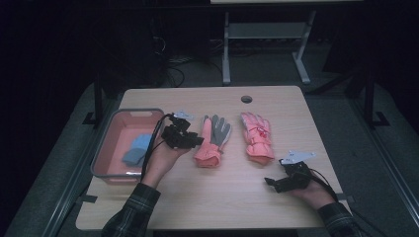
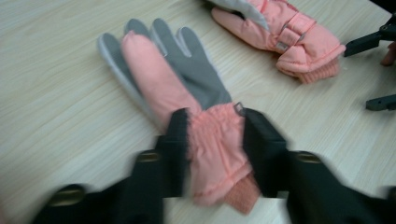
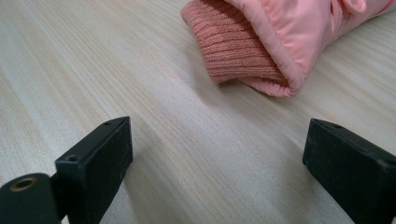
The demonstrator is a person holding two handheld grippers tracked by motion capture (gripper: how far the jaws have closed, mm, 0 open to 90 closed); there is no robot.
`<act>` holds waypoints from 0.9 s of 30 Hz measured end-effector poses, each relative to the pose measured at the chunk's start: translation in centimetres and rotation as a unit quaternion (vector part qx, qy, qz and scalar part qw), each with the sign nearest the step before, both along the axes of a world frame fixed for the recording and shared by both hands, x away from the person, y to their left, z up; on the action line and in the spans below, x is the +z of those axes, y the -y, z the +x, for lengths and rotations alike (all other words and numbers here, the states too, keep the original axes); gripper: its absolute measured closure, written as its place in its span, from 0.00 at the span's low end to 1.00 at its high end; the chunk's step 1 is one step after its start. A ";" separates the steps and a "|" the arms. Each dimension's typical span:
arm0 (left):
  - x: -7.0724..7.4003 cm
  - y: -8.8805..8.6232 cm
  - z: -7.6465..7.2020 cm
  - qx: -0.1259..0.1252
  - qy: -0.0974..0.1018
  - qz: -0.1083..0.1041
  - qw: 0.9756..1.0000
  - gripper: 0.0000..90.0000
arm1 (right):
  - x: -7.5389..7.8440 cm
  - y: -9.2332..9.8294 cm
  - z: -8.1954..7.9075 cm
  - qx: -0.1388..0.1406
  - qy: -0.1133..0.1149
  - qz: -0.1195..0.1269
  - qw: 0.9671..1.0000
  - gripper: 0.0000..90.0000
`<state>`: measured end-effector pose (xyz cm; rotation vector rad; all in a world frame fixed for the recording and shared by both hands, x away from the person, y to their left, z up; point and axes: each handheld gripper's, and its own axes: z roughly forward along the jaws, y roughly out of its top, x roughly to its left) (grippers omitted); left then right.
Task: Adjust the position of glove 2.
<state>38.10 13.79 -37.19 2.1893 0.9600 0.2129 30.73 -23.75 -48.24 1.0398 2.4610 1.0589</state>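
Left gripper (image 2: pixel 212 140) is clamped around the wrist of a pink glove with a grey palm (image 2: pixel 187 107), one black jaw pressing on each side of the puffy pink cuff section, so the fabric bulges between them. In the left gripper view the glove lies palm up on the wooden table (image 2: pixel 56 93), its fingers pointing away from the gripper and its knitted cuff end nearest the camera, just past the jaws. From the high view the left gripper (image 1: pixel 190 139) sits at the glove's left edge, just right of a pink bin (image 1: pixel 106 143) that holds a blue cloth (image 1: pixel 138 148). A second pink glove (image 1: pixel 256 136) lies just beside the first, to its right, not touching it, with its knitted cuff toward the person. Right gripper (image 1: pixel 269 182) rests low on the table near the front right, held in the person's hand, its jaws spread wide with only bare wood between them. In the right gripper view the second glove's ribbed cuff (image 3: pixel 233 46) lies ahead of those jaws, near but apart from them.
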 end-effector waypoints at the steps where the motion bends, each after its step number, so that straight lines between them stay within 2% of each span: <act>1: -0.1 0.2 0.2 -0.002 0.001 -0.001 1.000 0.82 | 0.0 0.0 0.0 0.000 0.000 0.000 1.000 0.09; 3: -0.6 0.7 0.7 -0.007 0.002 -0.001 1.000 0.96 | 0.0 0.0 0.0 0.001 0.000 0.000 1.000 0.09; 4: -0.8 0.9 1.0 -0.008 0.002 0.001 1.000 1.00 | 0.0 0.0 0.0 0.001 0.000 0.000 1.000 0.09; 8: -1.7 2.5 2.2 -0.020 -0.002 0.008 1.000 1.00 | 0.0 0.0 0.0 0.001 -0.001 0.001 1.000 0.09; 14: -2.9 4.8 3.9 -0.022 -0.003 0.018 1.000 1.00 | 0.0 -0.1 -0.1 0.000 -0.003 0.002 1.000 0.09; 22: -4.1 7.3 6.5 -0.025 0.005 0.054 0.998 1.00 | 0.0 -0.1 -0.1 0.003 -0.003 0.002 1.000 0.09; 24: -4.4 7.7 7.1 -0.021 0.000 0.060 0.998 1.00 | 0.0 -0.1 -0.1 0.003 -0.003 0.002 1.000 0.09; 27: -5.5 8.1 7.5 -0.025 -0.013 0.083 0.996 1.00 | 0.0 -0.1 -0.1 0.005 -0.004 0.003 1.000 0.09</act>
